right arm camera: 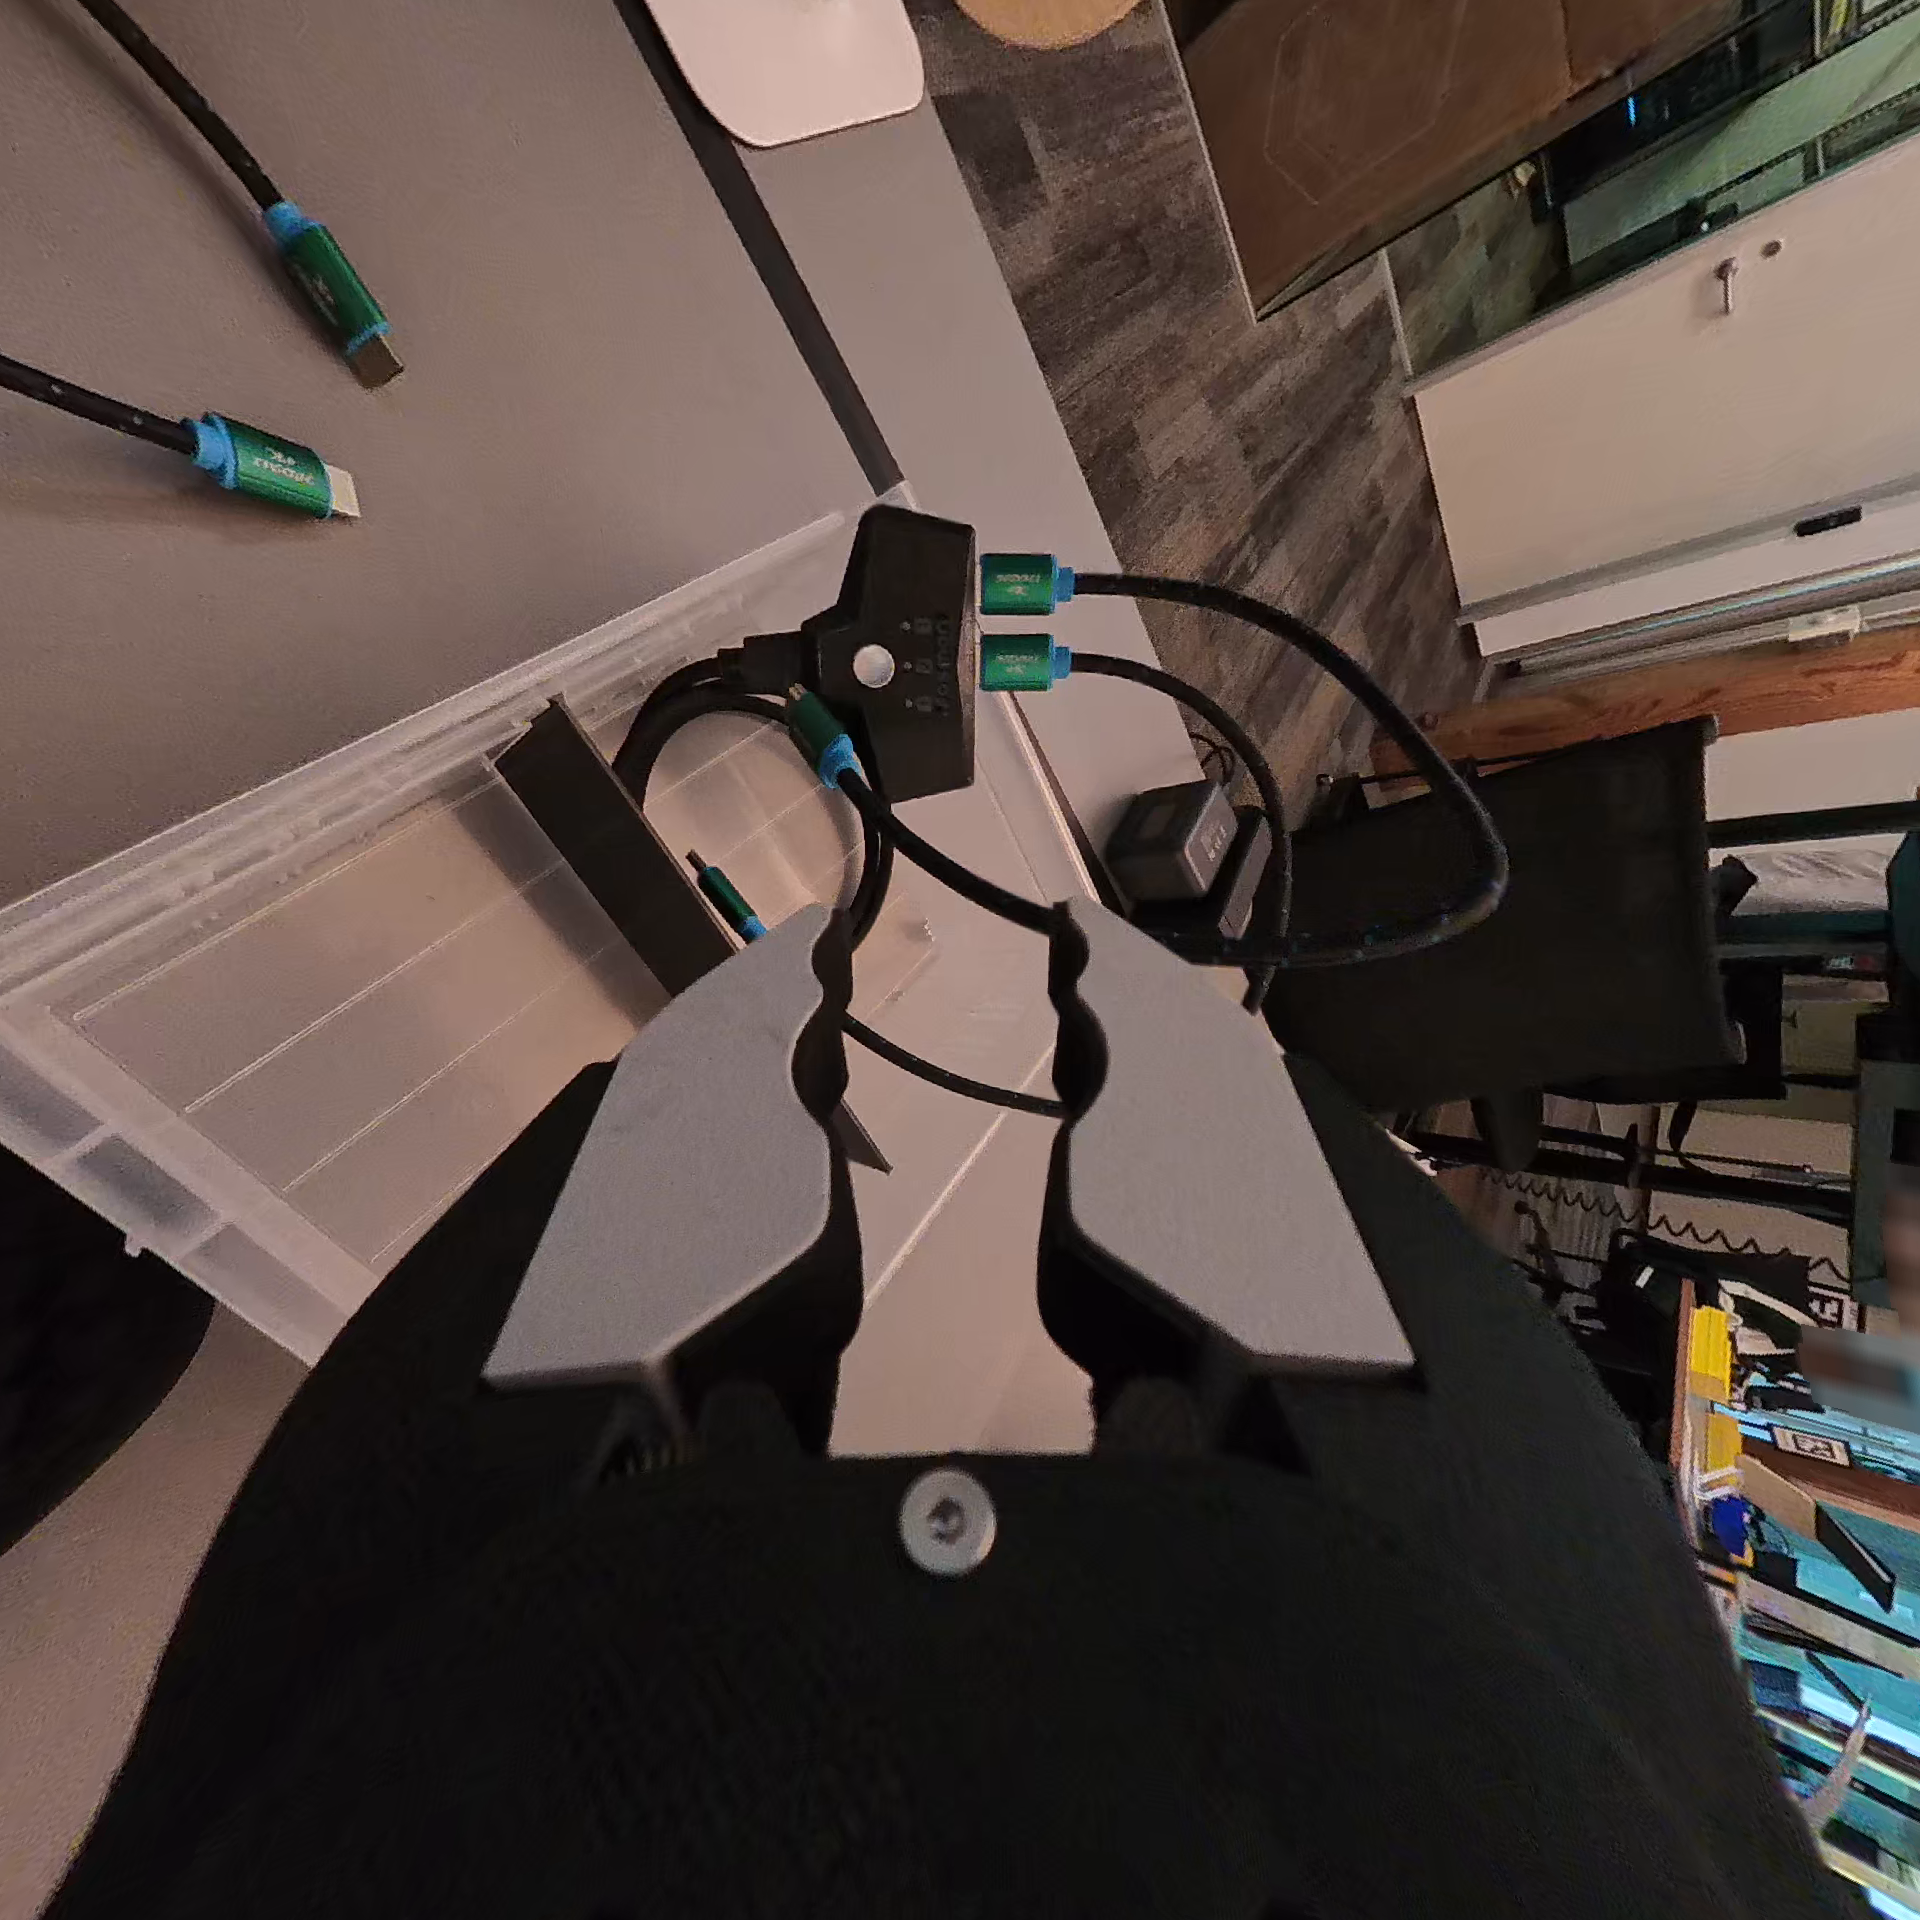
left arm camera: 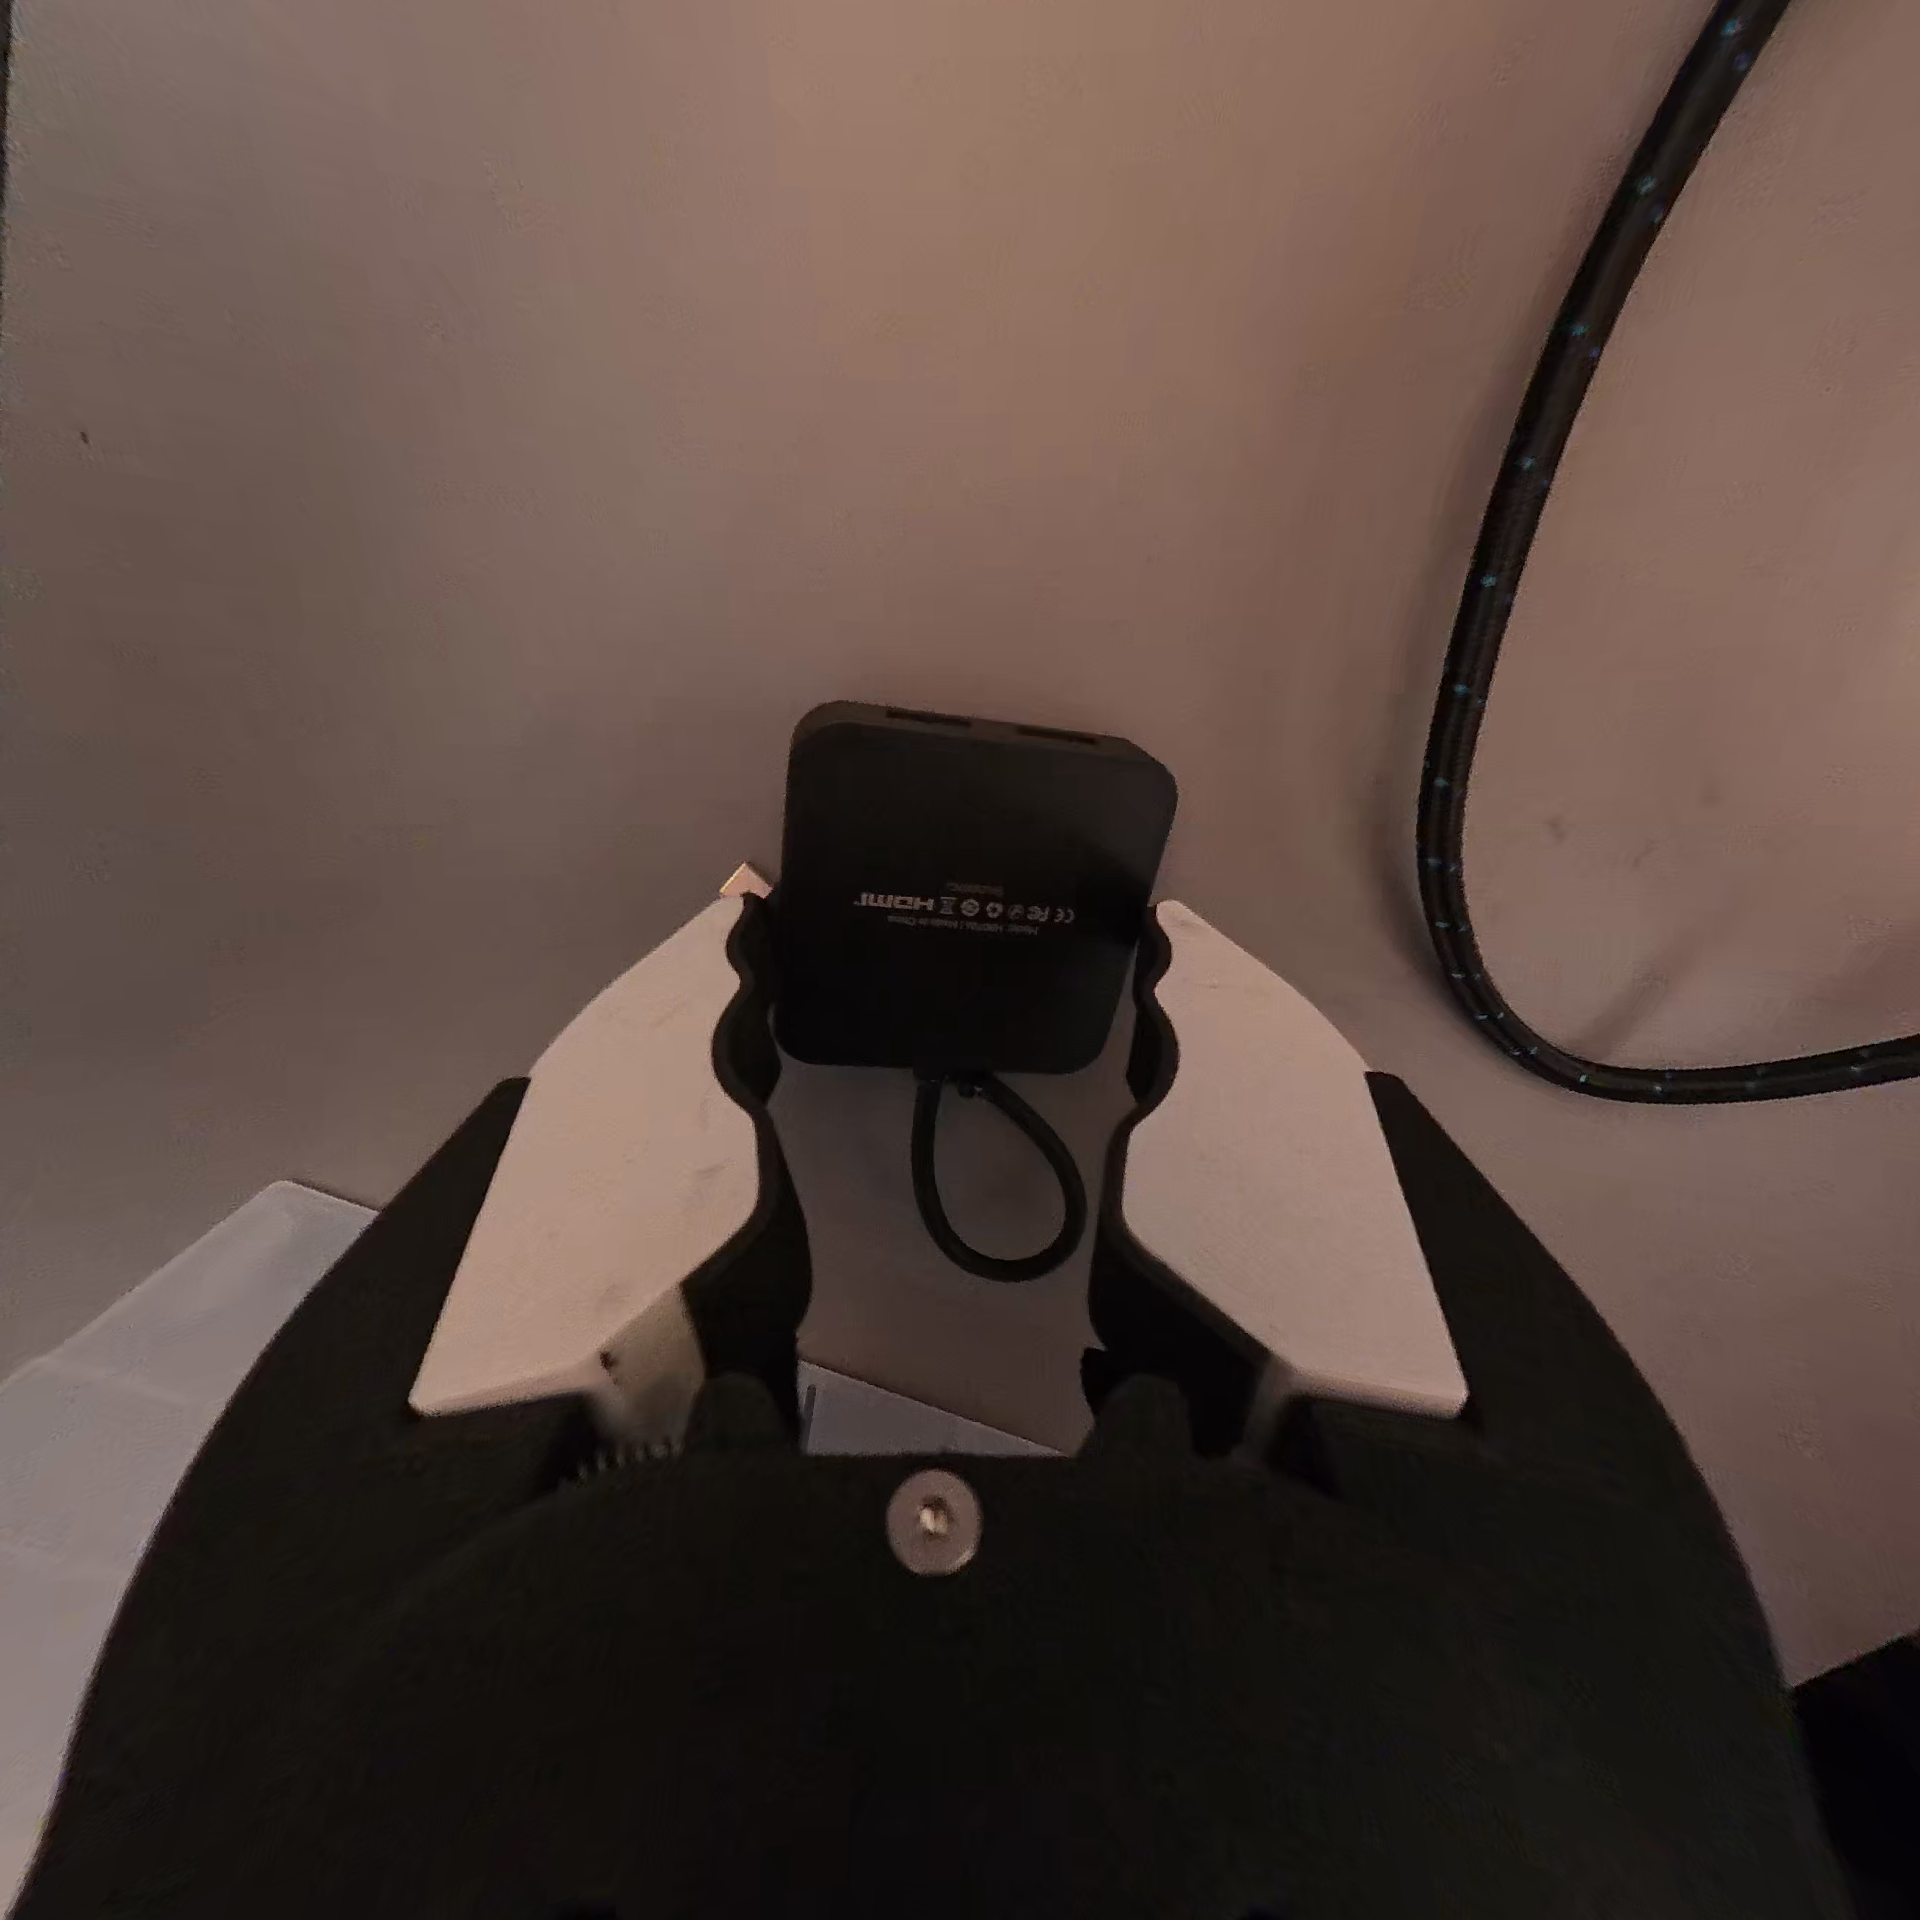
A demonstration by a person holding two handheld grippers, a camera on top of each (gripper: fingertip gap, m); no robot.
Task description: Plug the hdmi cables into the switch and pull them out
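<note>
Two green HDMI plugs sit side by side in one edge of a black switch in the right wrist view, their dark braided cables looping off to the right and back toward me. A third green plug hangs just below the switch's near-left corner; whether it is seated I cannot tell. That switch rests at the far corner of a clear plastic tray on the grey table. Two more green-shelled cable ends lie loose on the table, far left, well apart from the switch.

My right gripper hangs above the tray, jaws partly apart and holding nothing; a cable passes beneath the gap without touching the pads.

My left gripper is clamped on a second black switch box, pads pressing its left and right sides. Its two far-edge ports face away from me, nothing plugged in them. A short black lead loops from its near edge between my fingers. A braided cable curves along the table at right.
</note>
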